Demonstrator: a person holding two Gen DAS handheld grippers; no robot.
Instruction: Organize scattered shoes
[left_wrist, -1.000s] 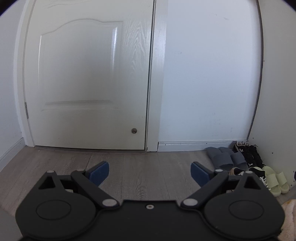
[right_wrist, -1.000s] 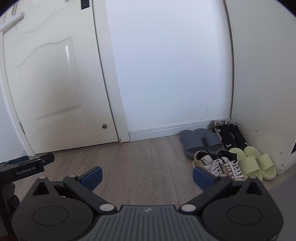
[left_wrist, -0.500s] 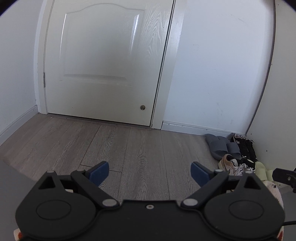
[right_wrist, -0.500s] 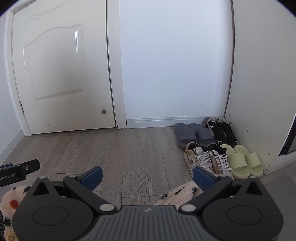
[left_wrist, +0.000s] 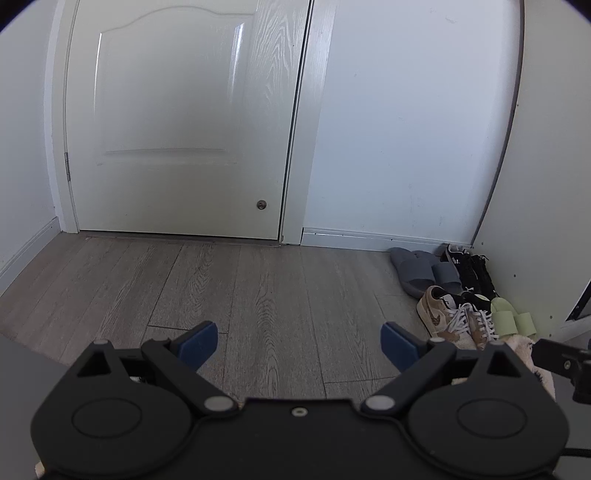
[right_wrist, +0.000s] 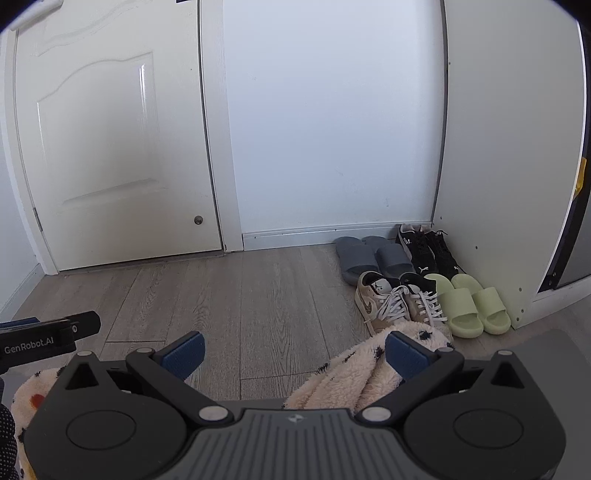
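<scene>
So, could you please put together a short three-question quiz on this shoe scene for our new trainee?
1. True or false: the right gripper is shut on a shoe.
2. Which pair sits nearest the white side panel, in front of the black sneakers? A grey slides B green slides C tan sneakers
3. Fill in: the left gripper hangs over bare ____.

Key: 1 false, its jaws stand open and empty; 2 B; 3 floor.
</scene>
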